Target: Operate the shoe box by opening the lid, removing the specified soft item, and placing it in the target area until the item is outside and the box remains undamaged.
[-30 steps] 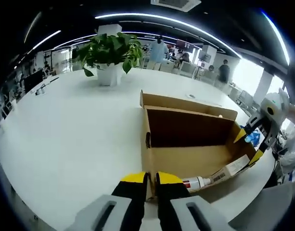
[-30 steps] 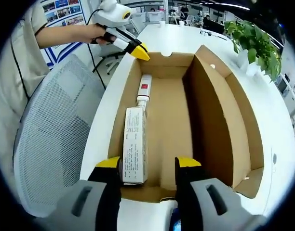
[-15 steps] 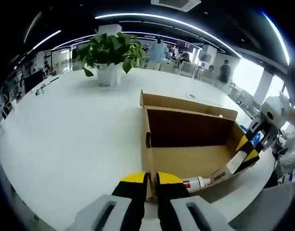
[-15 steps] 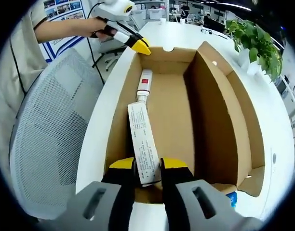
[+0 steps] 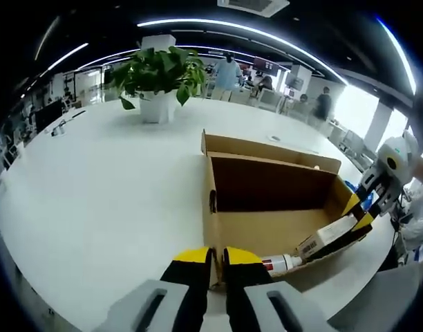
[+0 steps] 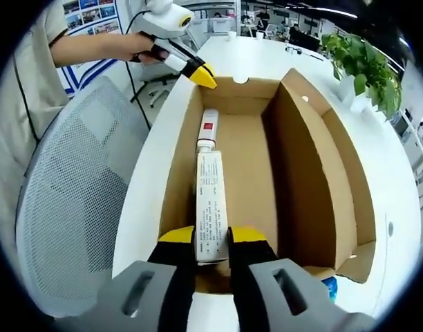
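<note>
An open brown shoe box lies on the white table, its lid folded back along one long side. Inside lies a long white printed carton, with a white-and-red tube at its far end. My right gripper is shut on the carton's near end at the box's short wall; it shows as well in the left gripper view, with the carton slanting up from the floor. My left gripper is shut on the rim of the opposite short wall and appears in the right gripper view.
A potted green plant stands on the table beyond the box. A grey mesh chair sits off the table edge beside the box, with a person's arm above it. Something blue peeks from under the box corner.
My right gripper went from open around the carton to shut on it, and the carton's near end has risen and straightened. The left gripper has kept its hold on the box wall.
</note>
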